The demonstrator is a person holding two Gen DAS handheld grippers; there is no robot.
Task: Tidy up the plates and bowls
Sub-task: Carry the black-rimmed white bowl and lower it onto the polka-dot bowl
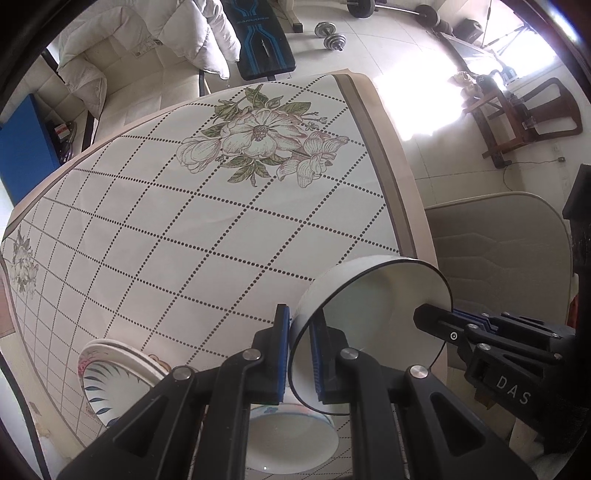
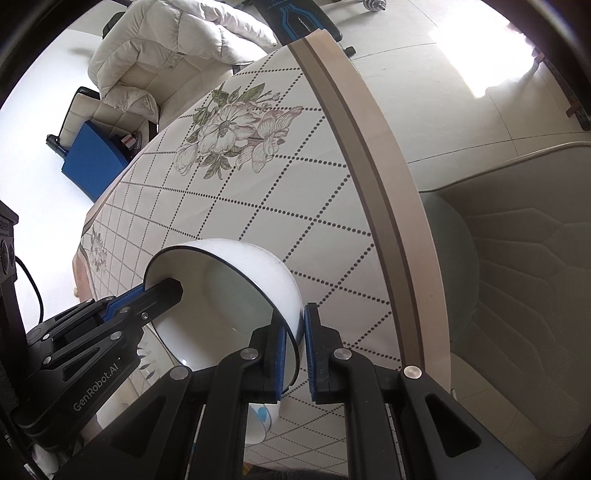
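Note:
A white bowl with a thin dark rim [image 1: 369, 299] [image 2: 240, 291] hangs tilted above the table, gripped at opposite sides of its rim. My left gripper [image 1: 299, 354] is shut on its near rim, one pad inside and one outside. My right gripper [image 2: 294, 350] is shut on the other side of the rim. Each gripper also shows in the other's view: the right gripper [image 1: 424, 317], the left gripper [image 2: 173, 290]. Below the held bowl stands a second bowl with a flowered rim [image 1: 291, 439] [image 2: 262, 417]. A stack of blue-patterned plates [image 1: 110, 376] lies at the lower left.
The table [image 1: 184, 229] [image 2: 295, 206] carries a cloth with dotted diamonds and flower prints. Its edge runs close on the right, with a padded chair [image 1: 498, 258] [image 2: 517, 258] beyond. A sofa with a duvet [image 1: 147, 44], a weight bench [image 1: 262, 40] and dumbbells [image 1: 330, 35] stand farther off.

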